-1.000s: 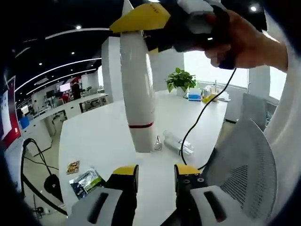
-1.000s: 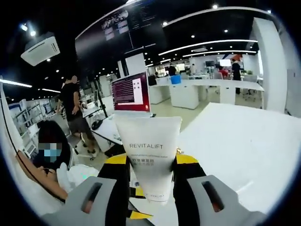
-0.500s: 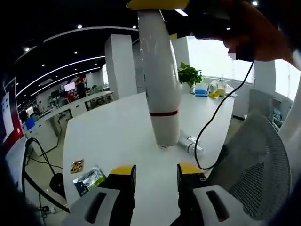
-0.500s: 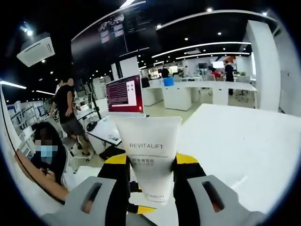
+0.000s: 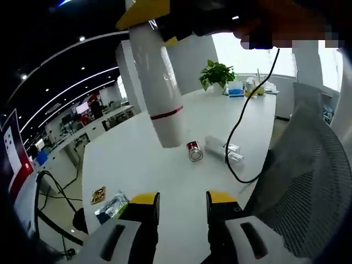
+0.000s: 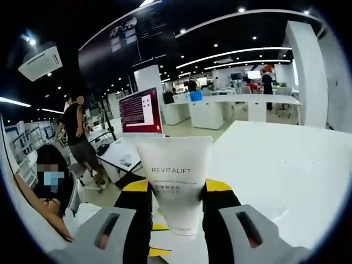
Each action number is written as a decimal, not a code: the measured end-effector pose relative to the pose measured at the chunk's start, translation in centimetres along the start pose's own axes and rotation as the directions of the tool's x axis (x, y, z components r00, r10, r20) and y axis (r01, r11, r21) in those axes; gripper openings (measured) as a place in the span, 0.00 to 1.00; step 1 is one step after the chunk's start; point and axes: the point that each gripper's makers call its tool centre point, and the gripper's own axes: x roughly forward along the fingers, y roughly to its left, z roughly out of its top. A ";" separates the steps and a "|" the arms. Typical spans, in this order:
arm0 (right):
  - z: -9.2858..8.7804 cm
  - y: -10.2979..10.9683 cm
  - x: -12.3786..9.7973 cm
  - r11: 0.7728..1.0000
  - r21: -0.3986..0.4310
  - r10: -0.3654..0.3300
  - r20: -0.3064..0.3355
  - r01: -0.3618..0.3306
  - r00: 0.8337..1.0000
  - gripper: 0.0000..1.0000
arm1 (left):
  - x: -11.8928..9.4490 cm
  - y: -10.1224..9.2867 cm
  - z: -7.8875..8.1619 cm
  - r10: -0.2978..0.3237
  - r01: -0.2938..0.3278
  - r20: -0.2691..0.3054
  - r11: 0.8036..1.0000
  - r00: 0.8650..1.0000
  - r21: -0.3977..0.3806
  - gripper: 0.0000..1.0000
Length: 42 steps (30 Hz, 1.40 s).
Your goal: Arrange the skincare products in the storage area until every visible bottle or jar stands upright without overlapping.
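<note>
white tube (image 6: 175, 184) upright, crimped end up

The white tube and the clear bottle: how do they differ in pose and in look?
The white tube hangs in the air, gripped by the right gripper; the clear bottle lies on its side on the white table. The tube is opaque white with a red band and the word REVITALIFT; the bottle is transparent. The tube looks much larger in the left gripper view, but it is nearer the camera. Neither stands upright on the table.
</note>
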 end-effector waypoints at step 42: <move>3.2 -9.9 3.0 0.992 -0.015 -0.123 0.018 0.123 0.992 0.32 | 0.5 0.1 -1.9 0.027 -0.024 -0.094 0.999 0.995 0.028 0.28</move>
